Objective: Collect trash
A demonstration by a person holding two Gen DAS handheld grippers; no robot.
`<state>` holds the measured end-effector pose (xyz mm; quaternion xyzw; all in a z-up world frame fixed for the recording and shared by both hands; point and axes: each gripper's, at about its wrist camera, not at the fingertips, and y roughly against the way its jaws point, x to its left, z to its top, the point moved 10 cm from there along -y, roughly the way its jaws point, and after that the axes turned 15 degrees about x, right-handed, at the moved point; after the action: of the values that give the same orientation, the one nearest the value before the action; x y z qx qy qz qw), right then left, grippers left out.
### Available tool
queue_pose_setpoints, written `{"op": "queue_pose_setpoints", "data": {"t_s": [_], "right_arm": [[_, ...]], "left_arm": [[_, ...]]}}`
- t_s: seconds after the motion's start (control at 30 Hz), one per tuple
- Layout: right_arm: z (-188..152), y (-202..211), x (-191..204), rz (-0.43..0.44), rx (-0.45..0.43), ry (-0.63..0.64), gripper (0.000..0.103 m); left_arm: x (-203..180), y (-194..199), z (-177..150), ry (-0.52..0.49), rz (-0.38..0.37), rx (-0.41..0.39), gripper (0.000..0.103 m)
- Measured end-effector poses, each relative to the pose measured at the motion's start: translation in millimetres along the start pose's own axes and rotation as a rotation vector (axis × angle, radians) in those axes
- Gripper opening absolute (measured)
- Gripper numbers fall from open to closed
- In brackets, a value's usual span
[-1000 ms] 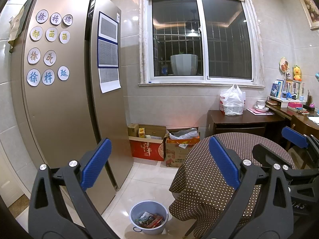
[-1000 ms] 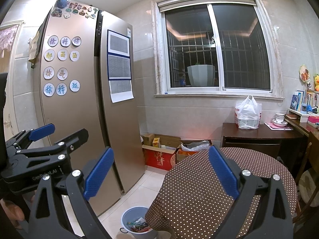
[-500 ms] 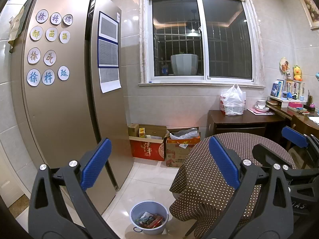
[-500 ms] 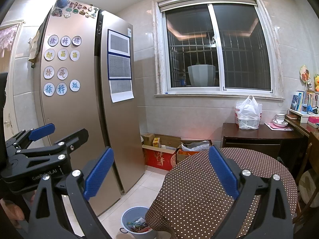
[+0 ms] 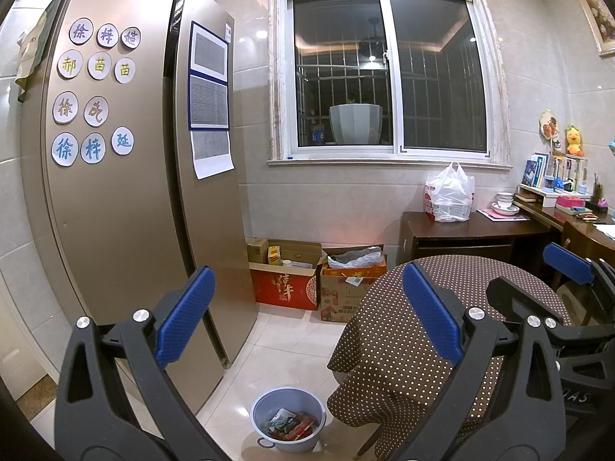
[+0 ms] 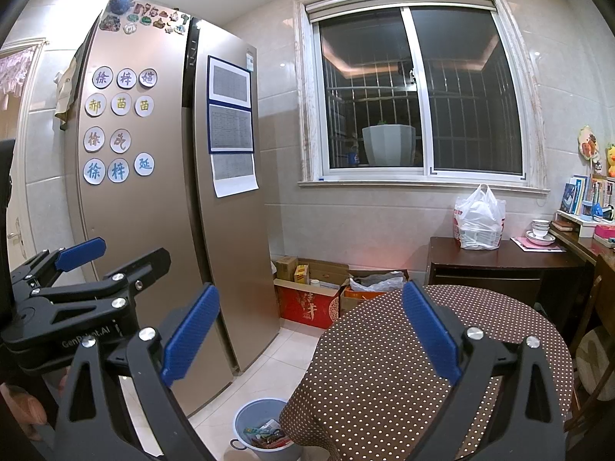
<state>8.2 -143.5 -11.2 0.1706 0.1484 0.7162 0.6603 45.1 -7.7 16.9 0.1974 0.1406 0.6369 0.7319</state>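
A small grey-blue bin (image 5: 288, 418) stands on the tiled floor beside the round table, with several wrappers inside; it also shows in the right wrist view (image 6: 265, 428), partly hidden by the tablecloth. My left gripper (image 5: 307, 319) is open and empty, held high above the floor. My right gripper (image 6: 311, 330) is open and empty too, to the right of the left one. The left gripper's body shows at the left in the right wrist view (image 6: 77, 288). The round table with its brown dotted cloth (image 5: 415, 330) shows bare.
A tall gold fridge (image 5: 127, 192) fills the left. Cardboard boxes (image 5: 307, 280) sit under the window. A dark desk (image 5: 469, 234) with a white plastic bag (image 5: 447, 196) stands at the back right. A chair (image 6: 592, 349) is at the right.
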Motion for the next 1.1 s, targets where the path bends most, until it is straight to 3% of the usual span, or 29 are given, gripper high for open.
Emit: {"op": "queue_pose_setpoints", "data": {"t_s": [1.1], "right_arm": [[-3.5, -3.7, -4.2, 0.004, 0.008, -0.001, 0.094]], "left_arm": [[2.3, -3.5, -3.7, -0.003, -0.001, 0.007, 0.096]]}}
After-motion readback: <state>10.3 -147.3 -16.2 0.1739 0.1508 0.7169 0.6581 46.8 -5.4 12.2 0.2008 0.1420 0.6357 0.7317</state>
